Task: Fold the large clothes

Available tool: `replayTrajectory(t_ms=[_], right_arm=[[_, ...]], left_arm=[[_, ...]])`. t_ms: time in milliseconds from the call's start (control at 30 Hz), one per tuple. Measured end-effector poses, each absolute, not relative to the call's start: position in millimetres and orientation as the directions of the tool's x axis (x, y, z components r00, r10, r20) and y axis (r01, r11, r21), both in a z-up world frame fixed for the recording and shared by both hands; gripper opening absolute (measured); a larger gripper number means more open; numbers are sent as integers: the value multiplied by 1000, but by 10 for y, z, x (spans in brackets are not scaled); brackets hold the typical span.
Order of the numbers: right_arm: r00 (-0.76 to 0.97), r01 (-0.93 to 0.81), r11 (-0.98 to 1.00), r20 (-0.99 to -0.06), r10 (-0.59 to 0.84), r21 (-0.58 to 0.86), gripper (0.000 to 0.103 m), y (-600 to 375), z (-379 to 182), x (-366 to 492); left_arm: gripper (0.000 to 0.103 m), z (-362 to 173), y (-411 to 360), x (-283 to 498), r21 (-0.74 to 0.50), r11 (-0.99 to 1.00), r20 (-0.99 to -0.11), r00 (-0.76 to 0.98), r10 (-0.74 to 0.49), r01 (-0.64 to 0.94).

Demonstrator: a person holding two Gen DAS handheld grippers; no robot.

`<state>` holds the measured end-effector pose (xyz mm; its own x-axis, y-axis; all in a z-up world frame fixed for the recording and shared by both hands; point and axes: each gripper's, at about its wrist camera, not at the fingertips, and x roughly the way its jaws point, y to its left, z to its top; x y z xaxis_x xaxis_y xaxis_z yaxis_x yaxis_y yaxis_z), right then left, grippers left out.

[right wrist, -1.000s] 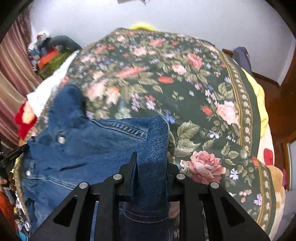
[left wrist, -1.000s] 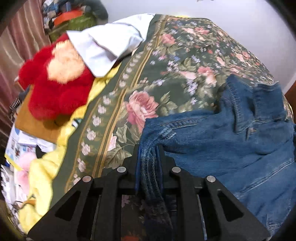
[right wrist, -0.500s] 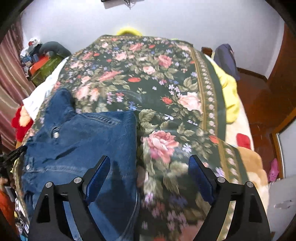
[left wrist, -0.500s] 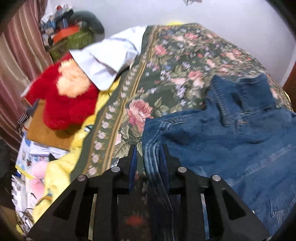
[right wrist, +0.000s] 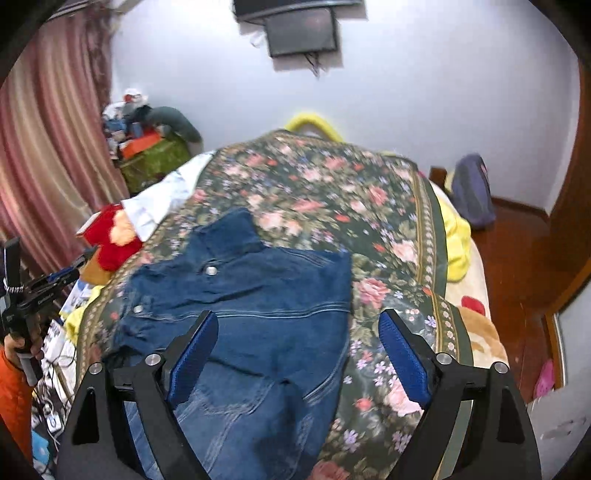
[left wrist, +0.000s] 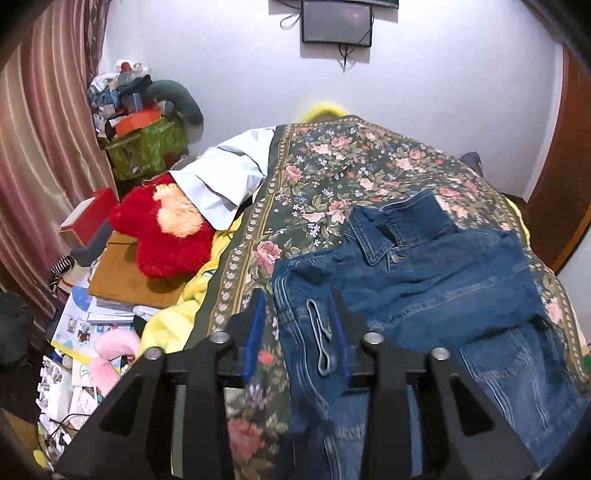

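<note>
The denim jacket (right wrist: 258, 306) lies spread on the bed's floral bedspread (right wrist: 332, 192), collar toward the far wall, with both sleeves already turned in across the body so it forms a tidy rectangle, which I'd judge is why it sits squarely in the middle where both hands can reach each side. The right tool (right wrist: 297, 356) hangs above the jacket's right edge with its blue pads spread wide and still parting, nothing between them. The left tool (left wrist: 295, 332) is over the left edge, its jaws opening too; the folded sleeve shows between the pads, but they look clear of the cloth rather than pinching it. A second ago each tool was clamped on a band of denim, carrying a sleeve inward; since then both have let go and lifted back, so much more of the room shows, including the screen on the wall (left wrist: 336, 22). The red plush toy (left wrist: 162, 232) beside the bed has stayed where it was
</note>
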<state>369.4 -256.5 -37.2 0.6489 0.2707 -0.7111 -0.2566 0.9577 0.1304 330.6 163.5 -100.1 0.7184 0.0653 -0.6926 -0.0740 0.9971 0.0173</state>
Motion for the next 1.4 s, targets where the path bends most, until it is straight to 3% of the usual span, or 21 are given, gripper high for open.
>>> replayTrajectory(t_ms=[133, 200, 267, 633, 800, 900, 1033, 1100, 1167, 1233, 1267, 1400], right_arm=[[669, -289, 950, -685, 289, 119, 98, -2440, -287, 3371], [659, -298, 946, -690, 300, 126, 101, -2381, -320, 3228], [643, -298, 945, -704, 300, 131, 102, -2348, -388, 3124], [419, -223, 946, -853, 312, 236, 102, -2470, -1245, 2683], [335, -173, 930, -868, 365, 325, 102, -2554, -1534, 2492], [317, -157, 918, -862, 395, 363, 96, -2573, -1615, 2395], [349, -175, 926, -858, 377, 335, 75, -2555, -1609, 2280], [353, -187, 921, -852, 387, 342, 64, -2539, -1584, 2245], [352, -208, 913, -844, 405, 351, 46, -2507, -1554, 2224], [349, -226, 905, -837, 421, 361, 34, -2471, -1532, 2213], [348, -234, 900, -833, 430, 367, 31, -2454, -1517, 2217], [371, -242, 885, -805, 463, 398, 20, -2443, -1448, 2285]], left_arm=[[64, -1026, 1632, 2982, 24, 997, -689, 722, 70, -74], [80, -1104, 1654, 2844, 27, 996, -703, 707, 80, -86], [84, -1200, 1696, 2722, 14, 995, -714, 695, 80, -100], [85, -2208, 1864, 2173, -62, 986, -872, 488, 22, -156], [85, -2596, 1870, 1962, -135, 972, -915, 400, -47, -195], [85, -2741, 1826, 1865, -200, 959, -920, 374, -114, -199], [85, -2888, 1755, 1814, -258, 943, -923, 343, -176, -208], [76, -2928, 1737, 1801, -291, 932, -917, 341, -206, -217], [69, -2900, 1683, 1779, -266, 940, -914, 366, -176, -212], [46, -2847, 1614, 1784, -203, 958, -920, 376, -116, -201], [30, -2823, 1596, 1788, -162, 966, -924, 374, -77, -201], [19, -2605, 1618, 1823, -172, 965, -903, 422, -75, -196]])
